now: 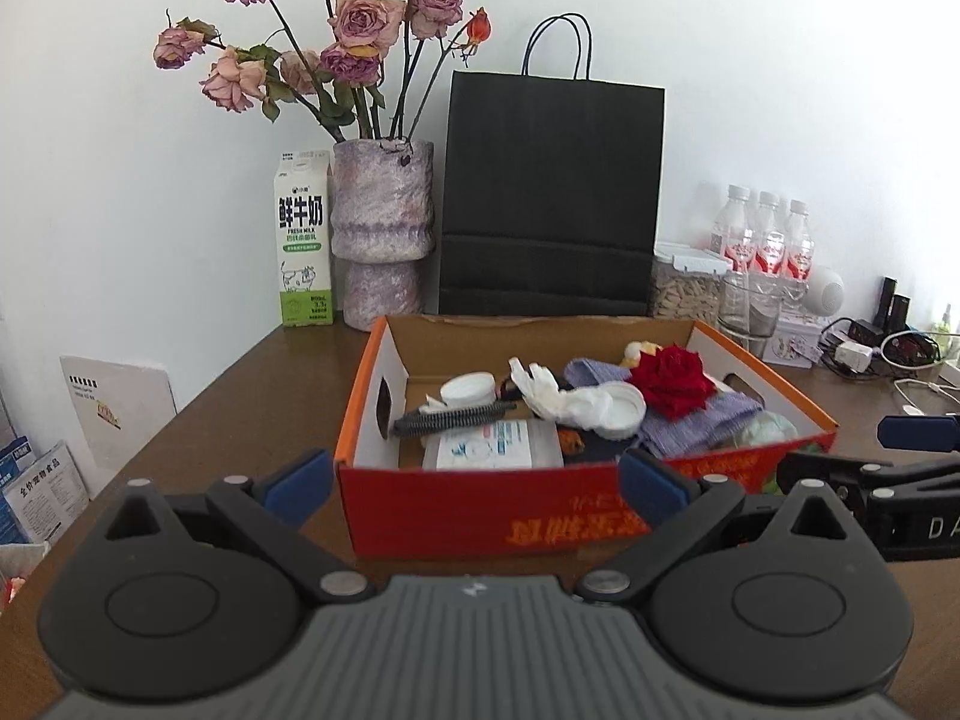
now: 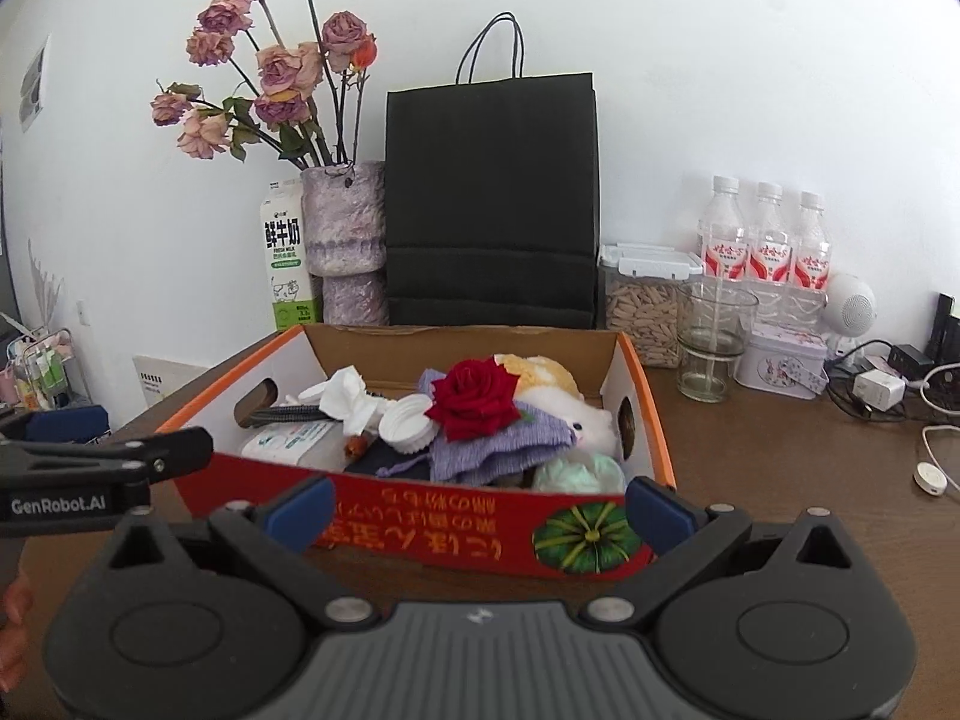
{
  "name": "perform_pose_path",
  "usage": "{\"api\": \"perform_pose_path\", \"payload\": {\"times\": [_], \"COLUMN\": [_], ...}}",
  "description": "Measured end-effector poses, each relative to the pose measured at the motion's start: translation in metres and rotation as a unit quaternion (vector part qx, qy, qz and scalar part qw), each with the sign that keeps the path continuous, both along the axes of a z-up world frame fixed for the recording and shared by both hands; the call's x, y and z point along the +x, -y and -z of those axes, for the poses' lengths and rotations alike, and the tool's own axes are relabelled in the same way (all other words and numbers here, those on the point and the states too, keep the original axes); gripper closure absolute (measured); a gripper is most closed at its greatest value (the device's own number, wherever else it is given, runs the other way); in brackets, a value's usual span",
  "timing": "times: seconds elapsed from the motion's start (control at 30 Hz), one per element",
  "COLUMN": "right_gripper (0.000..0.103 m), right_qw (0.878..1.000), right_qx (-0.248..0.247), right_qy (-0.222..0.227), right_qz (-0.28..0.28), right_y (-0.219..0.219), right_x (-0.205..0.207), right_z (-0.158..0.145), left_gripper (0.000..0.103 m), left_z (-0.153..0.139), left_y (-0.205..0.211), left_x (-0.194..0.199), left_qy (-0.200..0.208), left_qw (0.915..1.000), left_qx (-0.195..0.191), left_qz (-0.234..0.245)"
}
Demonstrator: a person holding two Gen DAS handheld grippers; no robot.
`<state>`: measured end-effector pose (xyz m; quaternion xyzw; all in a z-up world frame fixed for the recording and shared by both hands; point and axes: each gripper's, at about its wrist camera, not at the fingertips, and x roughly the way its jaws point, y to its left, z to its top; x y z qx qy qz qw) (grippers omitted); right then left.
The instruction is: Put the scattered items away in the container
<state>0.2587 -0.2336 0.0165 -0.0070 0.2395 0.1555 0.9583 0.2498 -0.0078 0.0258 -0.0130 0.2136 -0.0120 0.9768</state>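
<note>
A: Status? Both look empty.
B: Yes. left gripper (image 1: 477, 477) and right gripper (image 2: 480, 507) jaws wide, holding nothing. Box (image 2: 420, 531) mid-desk (image 2: 780, 480), items inside.
A: Scan desk edges before stopping.

My own box (image 1: 468, 516) wall hides the lower part of what lies inside; under the purple cloth (image 2: 498, 450) I can't tell what the dark thing is. The plush (image 2: 576, 420) shows only in part behind the rose (image 2: 477, 399). The bouquet (image 1: 336, 42) runs off the top edge. The print on the leaflets (image 1: 36, 492) at the left edge is too small to read.
</note>
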Motion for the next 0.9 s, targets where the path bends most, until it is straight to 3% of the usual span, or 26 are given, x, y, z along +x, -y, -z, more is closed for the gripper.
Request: {"api": "perform_pose_path", "payload": {"times": [0.17, 0.4, 0.9], "right_gripper": [0.0, 0.0, 0.0], "right_qw": [1.0, 1.0, 1.0], "right_qx": [0.009, 0.009, 0.011], "right_qy": [-0.009, -0.017, -0.018], "right_qz": [0.0, -0.015, -0.015], "right_y": [0.007, 0.006, 0.011], "right_x": [-0.042, -0.081, -0.104], "right_z": [0.006, 0.009, 0.009], "left_gripper": [0.0, 0.0, 0.0], "left_z": [0.012, 0.011, 0.011], "left_y": [0.0, 0.01, 0.018], "left_x": [-0.037, -0.077, -0.102], "left_qy": [-0.031, -0.033, -0.033], "left_qw": [0.9994, 0.9994, 0.9994], "left_qx": [-0.011, -0.003, 0.005], "left_qz": [-0.003, 0.007, 0.001]}}
